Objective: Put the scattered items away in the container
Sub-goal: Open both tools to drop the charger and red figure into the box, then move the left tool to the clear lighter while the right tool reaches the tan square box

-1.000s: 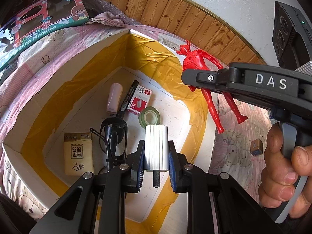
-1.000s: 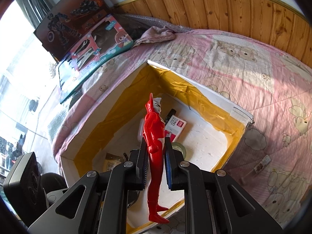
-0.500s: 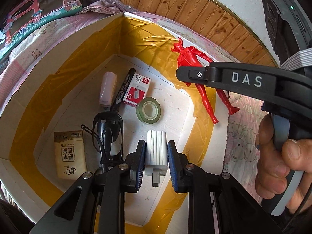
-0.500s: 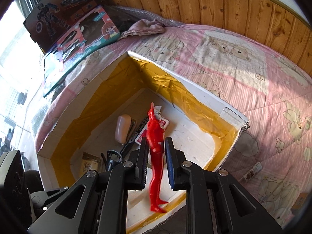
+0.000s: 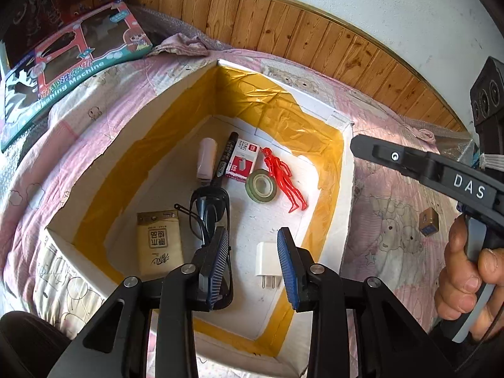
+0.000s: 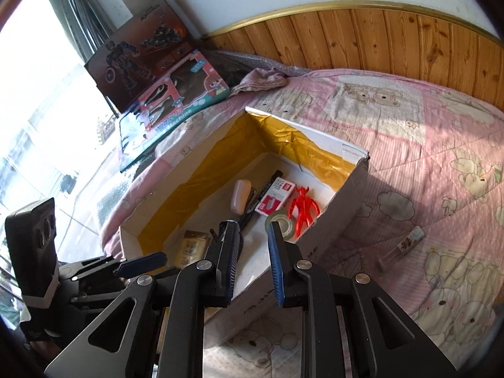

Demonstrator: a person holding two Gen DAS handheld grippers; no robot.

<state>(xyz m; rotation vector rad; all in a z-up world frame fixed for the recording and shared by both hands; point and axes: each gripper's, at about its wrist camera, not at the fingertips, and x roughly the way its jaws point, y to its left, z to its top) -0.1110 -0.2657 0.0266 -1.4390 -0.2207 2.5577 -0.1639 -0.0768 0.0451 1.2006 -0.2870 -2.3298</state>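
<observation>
Moved: both jaws now wide, empty; charger (image 5: pixel 267 260) and figure (image 5: pixel 285 178) dropped in box (image 5: pixel 346 170).
Left out: tube (image 6: pixel 409 241), right of your right gripper (image 6: pixel 252 261).
Handling: probably light, stiff, rolls; pinch mid-length.

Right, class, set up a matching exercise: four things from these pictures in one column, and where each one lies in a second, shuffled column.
Things:
1. red figure
2. white charger
3. small brown cube
4. tissue pack

Places:
A. on the pink quilt, outside the box
B. in the box, beside the tape roll
C. in the box, left of the sunglasses
D. in the box, between the left gripper's open fingers

Pairs: 1-B, 2-D, 3-A, 4-C
</observation>
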